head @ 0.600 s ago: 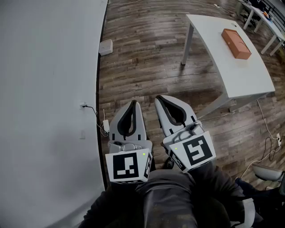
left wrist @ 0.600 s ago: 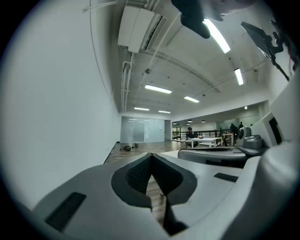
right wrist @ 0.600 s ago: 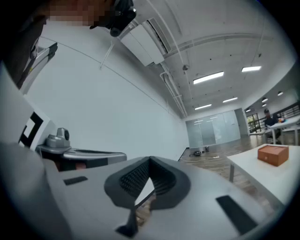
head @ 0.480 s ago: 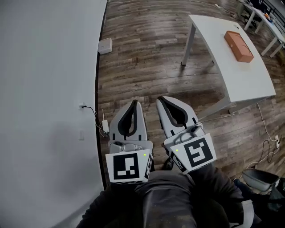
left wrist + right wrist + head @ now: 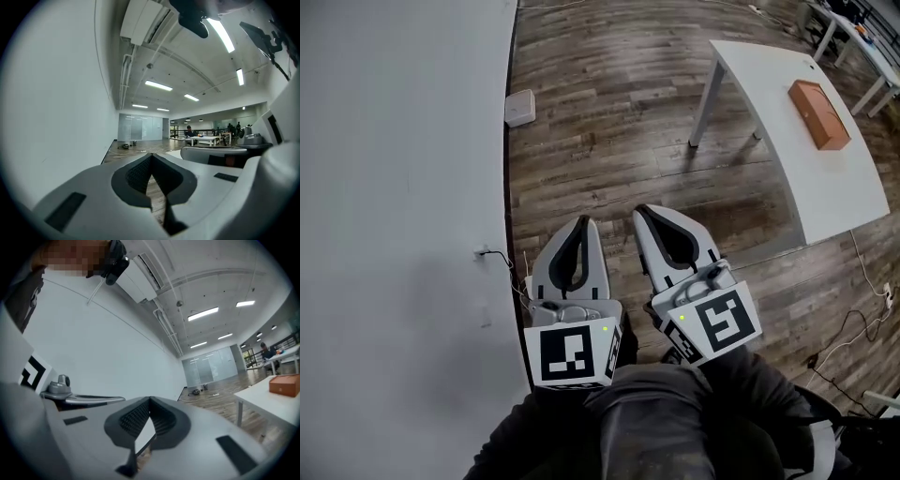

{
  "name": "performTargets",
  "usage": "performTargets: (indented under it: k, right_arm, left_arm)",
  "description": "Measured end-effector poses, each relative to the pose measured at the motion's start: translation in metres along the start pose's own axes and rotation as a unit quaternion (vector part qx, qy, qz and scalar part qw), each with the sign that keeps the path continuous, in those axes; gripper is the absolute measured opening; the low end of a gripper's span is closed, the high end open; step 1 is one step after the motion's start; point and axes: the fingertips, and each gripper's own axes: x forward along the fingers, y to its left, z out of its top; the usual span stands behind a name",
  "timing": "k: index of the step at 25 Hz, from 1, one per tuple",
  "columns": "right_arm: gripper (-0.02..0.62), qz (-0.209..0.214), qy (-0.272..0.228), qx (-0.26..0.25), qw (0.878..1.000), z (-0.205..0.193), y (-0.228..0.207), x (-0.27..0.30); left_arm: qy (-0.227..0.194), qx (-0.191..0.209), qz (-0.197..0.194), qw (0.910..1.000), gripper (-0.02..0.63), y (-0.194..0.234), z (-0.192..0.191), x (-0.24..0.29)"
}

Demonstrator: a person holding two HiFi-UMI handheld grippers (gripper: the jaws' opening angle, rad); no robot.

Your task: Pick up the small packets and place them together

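Both grippers were pressed together with nothing between their jaws. Seen from the head view, the left gripper (image 5: 582, 222) and the right gripper (image 5: 639, 210) were held side by side, close but not touching, just in front of the person's dark clothing (image 5: 666, 422), each with its marker cube (image 5: 572, 354) nearest the body. Their tips pointed away from the person over the wooden plank floor (image 5: 609, 141). The left one was nearest the foot of the white wall (image 5: 394, 187), where a thin cable (image 5: 495, 254) hung from a socket. Farther along the foot of that wall a small white device (image 5: 520, 107) lay on the floor.

Small packets could not be made out in any view. A white table (image 5: 825, 178) stood well apart from the grippers, to their right, and an orange-brown box (image 5: 818, 101) lay on it near the edge farther from the person, toward the far end. The right gripper view showed the same box at a corner of the table, off to the right of the closed jaws. The left gripper view looked down a long room with strip lights on the ceiling, a wall-mounted air conditioner (image 5: 140, 21) overhead, and a seated person (image 5: 190, 132) at distant tables.
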Motion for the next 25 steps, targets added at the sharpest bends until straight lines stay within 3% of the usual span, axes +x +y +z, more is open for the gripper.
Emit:
performTargets:
  k: [13, 25]
  right_arm:
    - [0.005, -0.013, -0.011, -0.03, 0.999, 0.027, 0.011, 0.088]
    - [0.005, 0.01, 0.005, -0.017, 1.0, 0.003, -0.036, 0.159]
  left_arm:
    - [-0.03, -0.011, -0.009, 0.9995, 0.0, 0.077, 0.029, 0.039]
    - [0.001, -0.01, 0.011, 0.9999, 0.0, 0.099, 0.006, 0.114]
